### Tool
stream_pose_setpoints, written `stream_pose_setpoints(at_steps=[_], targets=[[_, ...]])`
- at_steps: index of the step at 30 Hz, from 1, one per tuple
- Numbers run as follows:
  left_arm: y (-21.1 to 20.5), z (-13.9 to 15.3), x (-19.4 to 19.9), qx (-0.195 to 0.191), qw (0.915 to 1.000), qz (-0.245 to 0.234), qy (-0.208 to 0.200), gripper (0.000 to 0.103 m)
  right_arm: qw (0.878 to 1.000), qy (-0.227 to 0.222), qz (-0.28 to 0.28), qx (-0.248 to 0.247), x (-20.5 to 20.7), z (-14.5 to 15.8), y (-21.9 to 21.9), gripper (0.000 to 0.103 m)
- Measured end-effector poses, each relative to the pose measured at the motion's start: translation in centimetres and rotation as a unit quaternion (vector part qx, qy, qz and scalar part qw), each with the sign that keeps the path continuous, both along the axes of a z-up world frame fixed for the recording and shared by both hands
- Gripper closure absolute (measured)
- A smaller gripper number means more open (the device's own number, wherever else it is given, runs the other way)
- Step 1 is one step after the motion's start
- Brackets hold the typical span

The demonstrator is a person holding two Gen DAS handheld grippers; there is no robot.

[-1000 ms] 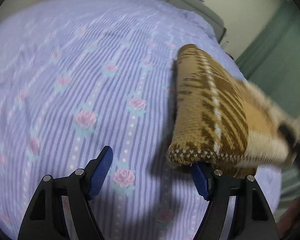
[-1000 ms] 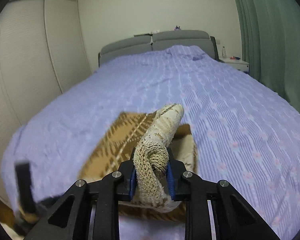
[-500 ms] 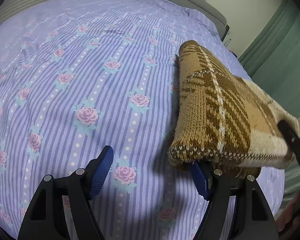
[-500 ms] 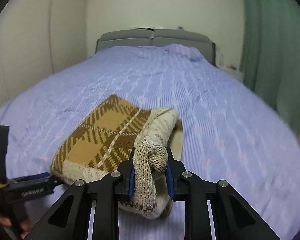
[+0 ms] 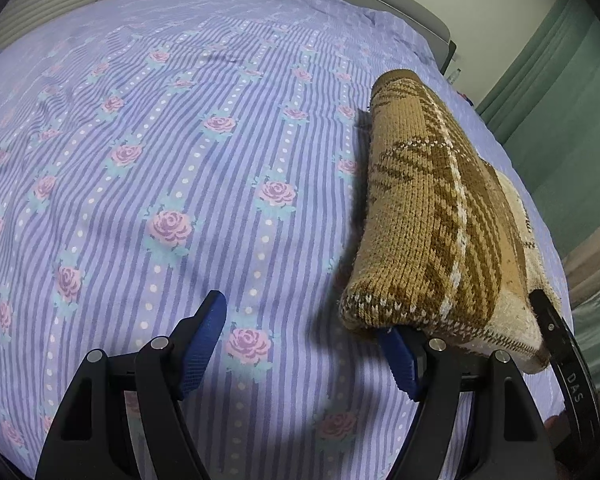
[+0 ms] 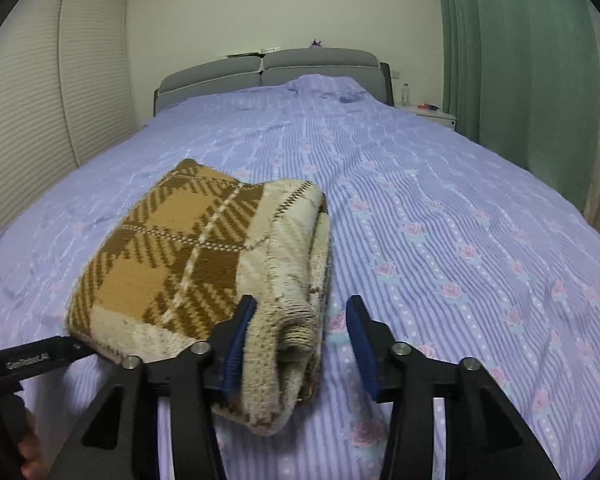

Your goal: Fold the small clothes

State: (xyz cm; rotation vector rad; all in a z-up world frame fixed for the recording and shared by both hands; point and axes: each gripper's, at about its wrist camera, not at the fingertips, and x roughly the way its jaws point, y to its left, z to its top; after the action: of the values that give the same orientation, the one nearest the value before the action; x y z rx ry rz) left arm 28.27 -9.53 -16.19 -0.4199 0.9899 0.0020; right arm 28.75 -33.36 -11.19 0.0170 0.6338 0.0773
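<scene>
A folded brown and cream plaid knit sweater [image 6: 188,248] lies on the purple flowered bedspread [image 6: 440,208] near the bed's foot. My right gripper [image 6: 300,340] is open, its jaws spread around the sweater's cream rolled edge [image 6: 296,320] without pinching it. In the left wrist view the sweater [image 5: 432,216] sits at the right. My left gripper [image 5: 304,344] is open and empty. Its right finger [image 5: 400,356] lies under the sweater's near corner, its left finger [image 5: 204,332] over bare bedspread [image 5: 160,160].
A grey headboard [image 6: 268,68] stands at the far end of the bed. Green curtains [image 6: 520,60] hang on the right, a slatted wardrobe [image 6: 32,120] on the left. A white nightstand [image 6: 432,114] stands by the headboard. The left gripper's arm [image 6: 32,356] shows at lower left.
My right gripper lowered the sweater's cream edge onto the folded pile, then opened and let go. The left gripper stayed open by the near corner.
</scene>
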Motion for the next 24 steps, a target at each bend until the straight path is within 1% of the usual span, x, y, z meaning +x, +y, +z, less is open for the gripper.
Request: stream_pose_setpoints(at_steps=[1, 3, 7, 8, 14, 17, 20, 22, 24], targets=[[0.0, 0.0, 0.1, -0.001, 1.0, -0.002, 0.0, 0.028, 1.0, 0.004, 0.0, 0.001, 0.2, -0.2, -0.2, 0.056], [0.0, 0.0, 0.2, -0.002, 1.0, -0.008, 0.001, 0.028, 1.0, 0.007, -0.005, 0.004, 0.4, -0.4, -0.5, 0.049], [0.5, 0.1, 0.6, -0.005, 0.9998, -0.019, 0.0, 0.028, 0.999, 0.021, -0.01, 0.029, 1.2, -1.1, -1.2, 0.048], [0.6, 0.1, 0.7, 0.0, 0.9997, -0.023, -0.004, 0.028, 0.999, 0.02, -0.011, 0.028, 1.4, -1.2, -1.2, 0.044], [0.7, -0.1, 0.6, 0.007, 0.9995, -0.031, -0.009, 0.027, 1.0, 0.024, 0.003, -0.003, 2.6, -1.4, -0.4, 0.044], [0.2, 0.4, 0.8, 0.024, 0.9975, -0.066, 0.002, 0.026, 0.999, 0.031, -0.005, 0.007, 2.6, -1.3, -0.6, 0.043], [0.3, 1.2, 0.3, 0.036, 0.9951, -0.091, 0.011, 0.027, 0.999, 0.034, -0.02, 0.02, 2.3, -1.1, -0.9, 0.038], [0.6, 1.9, -0.5, 0.032, 0.9926, -0.117, 0.006, 0.027, 0.999, 0.034, -0.026, 0.024, 2.3, -1.0, -0.9, 0.038], [0.8, 2.9, -1.3, 0.037, 0.9891, -0.142, -0.009, 0.027, 0.999, 0.034, -0.029, 0.027, 2.2, -0.7, -0.6, 0.036]])
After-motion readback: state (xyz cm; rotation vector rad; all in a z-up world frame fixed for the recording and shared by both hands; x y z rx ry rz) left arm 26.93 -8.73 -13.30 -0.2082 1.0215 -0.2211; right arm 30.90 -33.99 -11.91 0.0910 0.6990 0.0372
